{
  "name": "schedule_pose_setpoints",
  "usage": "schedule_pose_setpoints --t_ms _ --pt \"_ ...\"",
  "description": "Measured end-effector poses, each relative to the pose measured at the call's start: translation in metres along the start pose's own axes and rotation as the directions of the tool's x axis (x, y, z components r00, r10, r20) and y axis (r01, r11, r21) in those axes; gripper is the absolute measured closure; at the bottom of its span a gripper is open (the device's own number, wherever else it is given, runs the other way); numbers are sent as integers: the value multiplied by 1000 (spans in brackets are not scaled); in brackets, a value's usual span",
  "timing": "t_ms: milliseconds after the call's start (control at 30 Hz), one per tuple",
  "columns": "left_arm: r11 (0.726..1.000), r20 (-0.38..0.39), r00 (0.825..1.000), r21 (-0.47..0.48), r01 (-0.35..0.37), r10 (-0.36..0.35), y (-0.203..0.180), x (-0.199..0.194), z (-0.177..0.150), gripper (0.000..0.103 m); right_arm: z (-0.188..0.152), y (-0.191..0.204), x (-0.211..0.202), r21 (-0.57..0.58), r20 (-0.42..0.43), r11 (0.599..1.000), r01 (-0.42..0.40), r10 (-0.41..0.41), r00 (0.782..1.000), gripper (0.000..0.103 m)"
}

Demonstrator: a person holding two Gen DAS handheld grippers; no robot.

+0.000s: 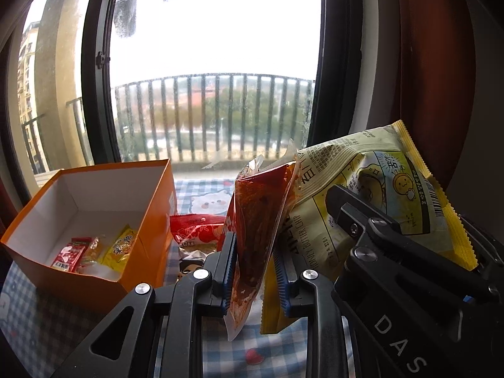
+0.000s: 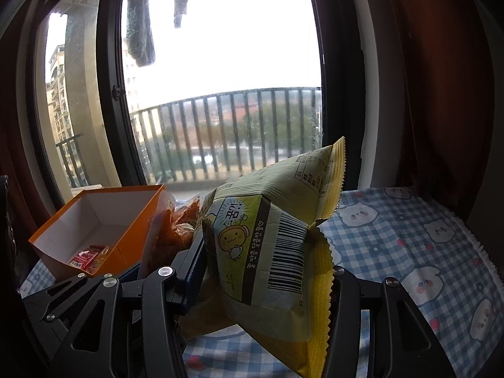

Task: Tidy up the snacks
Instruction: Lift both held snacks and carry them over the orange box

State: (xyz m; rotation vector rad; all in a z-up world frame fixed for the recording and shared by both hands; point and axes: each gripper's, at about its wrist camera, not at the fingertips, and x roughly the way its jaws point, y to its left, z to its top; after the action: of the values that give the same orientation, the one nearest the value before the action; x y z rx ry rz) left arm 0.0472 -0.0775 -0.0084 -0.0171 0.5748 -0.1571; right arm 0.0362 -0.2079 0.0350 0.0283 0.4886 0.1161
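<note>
Two packets are in my grip: a clear pouch of red snack [image 1: 255,230] pinched upright in my closed left gripper [image 1: 255,263], a yellow chip bag [image 2: 271,245] clamped in my part-open right gripper [image 2: 267,271], beside the orange box [image 1: 104,220].

Both cams sit just behind their own fingers, tilted slightly down across the tablecloth [image 2: 409,236] toward the window [image 1: 214,63]. Left cam: close on the red pouch [image 1: 258,220], box [image 1: 94,220] at left. Right cam: close on the yellow bag [image 2: 267,245]. Shared: box, both packs, window, railing [image 2: 236,126].
</note>
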Motion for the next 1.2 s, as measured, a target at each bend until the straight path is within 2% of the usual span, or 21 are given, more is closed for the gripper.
schedule_pose_setpoints --t_ms 400,733,967,1200 --pt "999 95 995 -26 -39 41 31 -20 12 82 20 39 -13 -28 90 999 -45 47 995 48" --pt "993 137 985 -59 -100 107 63 -27 18 82 35 76 -2 -44 125 992 -114 119 985 48" --pt "984 140 978 -105 -140 155 95 -20 22 82 44 111 17 -84 124 985 -152 162 979 48" --pt "969 93 974 -159 -189 205 130 -5 23 81 43 141 48 -86 75 976 -199 206 976 48"
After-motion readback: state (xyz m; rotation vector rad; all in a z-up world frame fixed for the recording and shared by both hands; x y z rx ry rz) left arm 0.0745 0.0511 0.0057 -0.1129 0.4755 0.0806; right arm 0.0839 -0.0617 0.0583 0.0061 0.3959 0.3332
